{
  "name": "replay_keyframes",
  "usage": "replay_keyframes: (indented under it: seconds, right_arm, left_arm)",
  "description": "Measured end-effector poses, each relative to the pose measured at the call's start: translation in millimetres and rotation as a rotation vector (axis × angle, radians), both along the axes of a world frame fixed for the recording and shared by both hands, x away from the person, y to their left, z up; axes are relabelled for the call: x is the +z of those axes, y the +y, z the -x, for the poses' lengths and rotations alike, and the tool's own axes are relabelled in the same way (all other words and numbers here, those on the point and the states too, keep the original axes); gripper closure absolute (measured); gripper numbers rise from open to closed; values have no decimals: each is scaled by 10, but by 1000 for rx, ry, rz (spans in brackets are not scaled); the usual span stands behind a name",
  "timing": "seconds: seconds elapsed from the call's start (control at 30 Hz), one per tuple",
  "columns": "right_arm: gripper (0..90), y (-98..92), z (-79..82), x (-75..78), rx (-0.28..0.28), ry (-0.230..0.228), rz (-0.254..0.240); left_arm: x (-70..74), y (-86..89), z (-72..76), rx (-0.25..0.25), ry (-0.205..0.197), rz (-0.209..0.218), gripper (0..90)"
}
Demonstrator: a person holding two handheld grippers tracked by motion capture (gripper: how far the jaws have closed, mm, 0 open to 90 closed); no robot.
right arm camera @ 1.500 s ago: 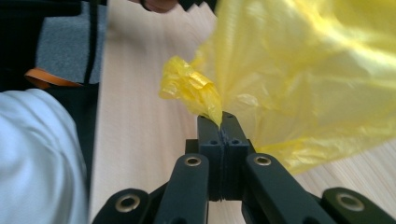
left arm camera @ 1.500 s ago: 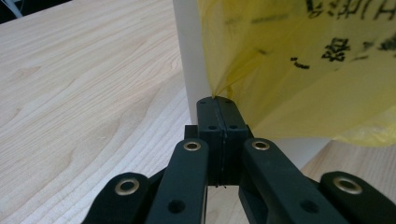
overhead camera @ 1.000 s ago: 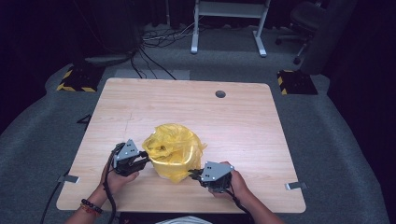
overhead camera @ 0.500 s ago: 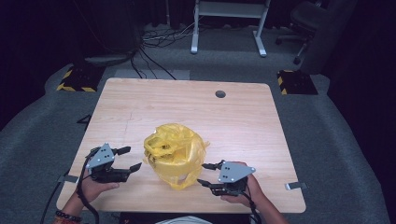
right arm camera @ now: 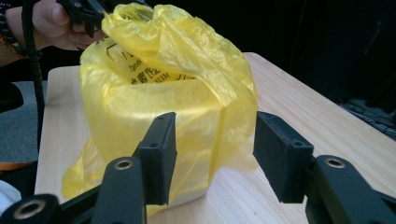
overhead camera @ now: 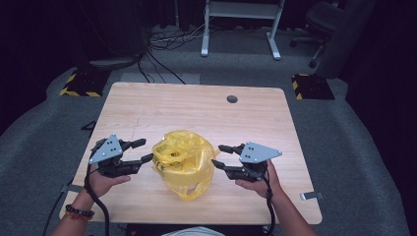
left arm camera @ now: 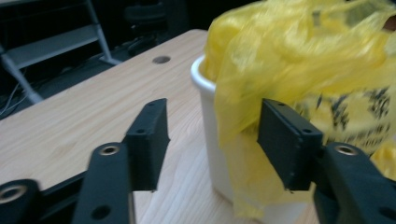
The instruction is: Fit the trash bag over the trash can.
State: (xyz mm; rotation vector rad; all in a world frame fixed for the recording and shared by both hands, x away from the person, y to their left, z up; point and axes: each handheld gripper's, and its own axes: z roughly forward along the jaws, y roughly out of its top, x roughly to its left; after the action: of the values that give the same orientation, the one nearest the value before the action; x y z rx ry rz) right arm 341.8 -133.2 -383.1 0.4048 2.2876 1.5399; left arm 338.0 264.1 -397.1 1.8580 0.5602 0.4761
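A yellow plastic bag (overhead camera: 183, 160) is draped over a white tub on the wooden table (overhead camera: 196, 108). My left gripper (overhead camera: 144, 150) hovers just left of the bag and my right gripper (overhead camera: 219, 155) just right of it, both pointing inward. In the left gripper view the white tub (left arm camera: 210, 135) and the bag (left arm camera: 299, 60) stand beyond the left gripper (left arm camera: 215, 135). Its jaws are open, have just been closing a little, and hold nothing. In the right gripper view the bag (right arm camera: 173, 70) sits past the right gripper (right arm camera: 215, 149), whose jaws have just been opening and grip nothing.
A round cable hole (overhead camera: 232, 99) sits near the table's far edge. Behind the table are cables on the floor, a white frame (overhead camera: 241, 19) and an office chair (overhead camera: 324, 19). A flap of the bag lies on the table in front of the tub.
Both grippers let go of the bag's sides, opened and drew outward. They have risen and now hover open on either side of the bag, which sits looser.
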Motion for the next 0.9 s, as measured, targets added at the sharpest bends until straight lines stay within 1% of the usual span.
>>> replay_keyframes:
  seconds: [0.07,0.1,0.17,0.2,0.23,0.27,0.3,0.33,0.37,0.43,0.47,0.5,0.57,0.6,0.63,0.67,0.73,0.8,0.83,0.87,0.9]
  right_arm:
    - [484,58,-44,2,15,1,23]
    - [483,86,-63,-1,20,5,35]
    - [493,142,-114,-18,24,15,47]
    - [502,168,-143,-28,10,11,65]
    - [522,188,-181,-38,-10,8,76]
    - [557,198,-225,-48,-16,24,66]
    - [603,198,-268,-57,-13,40,46]
    - [672,201,-305,-70,-28,39,41]
    - [730,206,-345,-88,-48,35,47]
    - [805,210,-430,-128,-42,63,20]
    - [825,222,-459,-142,-54,61,23]
    - [834,234,-480,-149,-67,51,30]
    - [840,238,-517,-153,-57,64,-8]
    - [853,248,-523,-148,-65,53,-7]
    - [862,264,-525,-142,-70,33,2]
    - [865,278,-525,-139,-68,24,2]
    - [875,302,-522,-134,-63,23,5]
    - [882,315,-513,-136,-66,13,13]
    - [885,320,-512,-139,-69,10,17]
    - [886,325,-516,-143,-70,9,20]
    - [887,329,-521,-149,-77,8,23]
  left_arm:
    - [17,-27,-39,-21,-6,-12,474]
    - [22,-40,-60,-30,-3,-11,504]
    - [28,-62,-106,-45,-2,-28,561]
    - [28,-74,-120,-31,-17,-43,605]
    - [26,-86,-139,-11,-23,-58,663]
    - [18,-94,-162,3,-32,-65,701]
    - [4,-98,-191,28,-43,-70,759]
    - [-15,-106,-234,44,-39,-72,811]
    - [-42,-117,-277,60,-31,-64,832]
    - [-87,-131,-371,87,-18,-61,890]
    - [-110,-140,-410,85,-6,-47,900]
    - [-127,-152,-438,84,-2,-39,900]
    - [-146,-185,-444,67,-17,-38,900]
    - [-148,-200,-435,60,-29,-50,900]
    - [-149,-204,-419,46,-32,-54,900]
    - [-143,-189,-403,30,-33,-43,890]
    - [-122,-136,-362,48,-45,-28,733]
    - [-107,-83,-330,58,-39,-33,600]
    - [-104,-64,-310,69,-37,-35,556]
    - [-98,-37,-292,69,-37,-33,515]
    - [-92,-12,-273,61,-30,-16,477]
